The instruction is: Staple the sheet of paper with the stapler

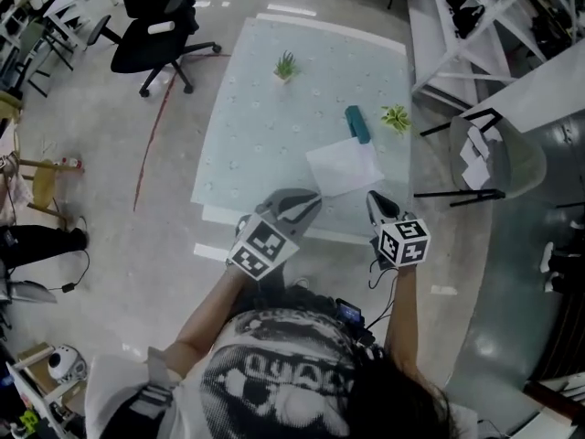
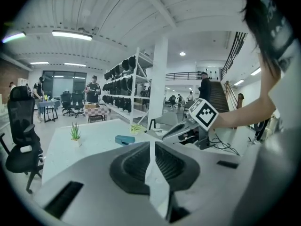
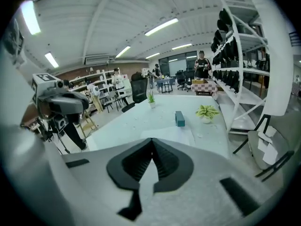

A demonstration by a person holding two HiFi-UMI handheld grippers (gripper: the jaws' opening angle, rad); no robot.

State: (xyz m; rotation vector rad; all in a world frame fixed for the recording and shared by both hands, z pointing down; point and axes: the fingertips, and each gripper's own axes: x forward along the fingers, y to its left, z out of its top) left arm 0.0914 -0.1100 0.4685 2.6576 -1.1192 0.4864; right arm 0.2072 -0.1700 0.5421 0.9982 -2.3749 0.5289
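Observation:
A teal stapler (image 1: 357, 123) lies on the pale glass table (image 1: 256, 126), with a white sheet of paper (image 1: 345, 165) just in front of it. Both grippers hover over the table's near edge, short of the paper. My left gripper (image 1: 313, 199) points at the sheet's near left corner, its jaws shut and empty (image 2: 150, 145). The right gripper (image 1: 372, 198) is beside the sheet's near right corner, also shut with nothing between its pads (image 3: 152, 140). In the right gripper view the stapler (image 3: 179, 118) and the paper (image 3: 174, 134) lie straight ahead.
Two small potted plants (image 1: 286, 65) (image 1: 396, 117) stand on the table, one right of the stapler. A black office chair (image 1: 151, 26) is at the far left, a grey chair (image 1: 498, 158) and white shelving (image 1: 475, 26) at the right. People stand far off.

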